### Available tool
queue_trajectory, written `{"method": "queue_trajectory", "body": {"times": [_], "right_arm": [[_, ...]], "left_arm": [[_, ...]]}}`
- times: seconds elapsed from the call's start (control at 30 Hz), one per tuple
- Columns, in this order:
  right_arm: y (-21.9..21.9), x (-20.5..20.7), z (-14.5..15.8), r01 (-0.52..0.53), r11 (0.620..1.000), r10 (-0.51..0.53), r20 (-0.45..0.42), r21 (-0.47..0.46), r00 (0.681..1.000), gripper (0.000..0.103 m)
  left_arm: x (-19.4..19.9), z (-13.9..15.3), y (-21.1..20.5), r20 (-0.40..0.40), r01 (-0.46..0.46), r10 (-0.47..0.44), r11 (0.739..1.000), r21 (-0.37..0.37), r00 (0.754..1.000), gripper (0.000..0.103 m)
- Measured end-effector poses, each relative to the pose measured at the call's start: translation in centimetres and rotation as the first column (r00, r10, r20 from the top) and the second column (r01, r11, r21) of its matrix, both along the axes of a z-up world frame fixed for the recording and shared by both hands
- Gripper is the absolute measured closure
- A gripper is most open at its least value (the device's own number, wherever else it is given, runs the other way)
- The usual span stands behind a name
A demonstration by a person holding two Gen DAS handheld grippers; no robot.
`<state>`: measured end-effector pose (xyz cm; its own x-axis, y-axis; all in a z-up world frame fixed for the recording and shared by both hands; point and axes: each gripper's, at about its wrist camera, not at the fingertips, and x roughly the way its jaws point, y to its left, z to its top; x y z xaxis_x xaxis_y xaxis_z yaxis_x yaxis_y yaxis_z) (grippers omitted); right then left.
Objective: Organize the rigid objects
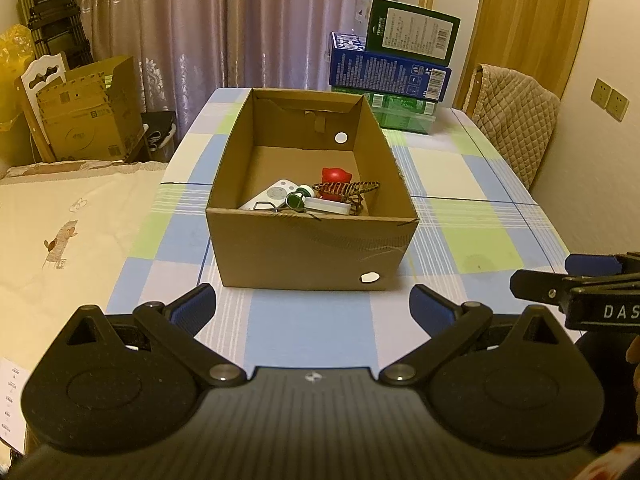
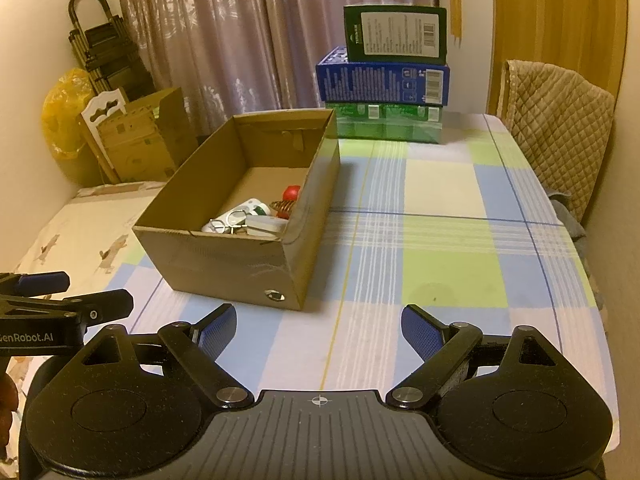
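Note:
An open cardboard box [image 1: 304,252] stands on the checked table; it also shows in the right wrist view [image 2: 224,260]. Inside lie a white remote [image 1: 272,196], a red figurine [image 1: 335,176], a woven wicker piece [image 1: 346,190], a green-capped item [image 1: 298,198] and a white flat case [image 1: 326,206]. My left gripper [image 1: 314,310] is open and empty, just in front of the box. My right gripper [image 2: 318,330] is open and empty, over the table to the right of the box. Each gripper shows at the edge of the other's view.
A stack of green and blue cartons [image 1: 396,68] stands at the table's far end. A chair with a quilted cover [image 1: 516,128] is at the right. A bed [image 1: 68,232] lies left of the table, with cardboard boxes [image 1: 88,112] behind it.

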<state>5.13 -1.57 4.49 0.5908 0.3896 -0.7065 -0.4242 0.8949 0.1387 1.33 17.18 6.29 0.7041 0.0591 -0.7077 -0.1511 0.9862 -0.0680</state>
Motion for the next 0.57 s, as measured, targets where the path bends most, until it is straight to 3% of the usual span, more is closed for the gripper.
{"method": "queue_trajectory", "body": {"times": [0.57], "right_arm": [[-0.17, 0.33, -0.56, 0.011, 1.000, -0.011, -0.016, 0.003, 1.000, 0.016]], "left_arm": [[0.36, -0.32, -0.09, 0.007, 0.008, -0.007, 1.000, -0.018, 1.000, 0.001]]}}
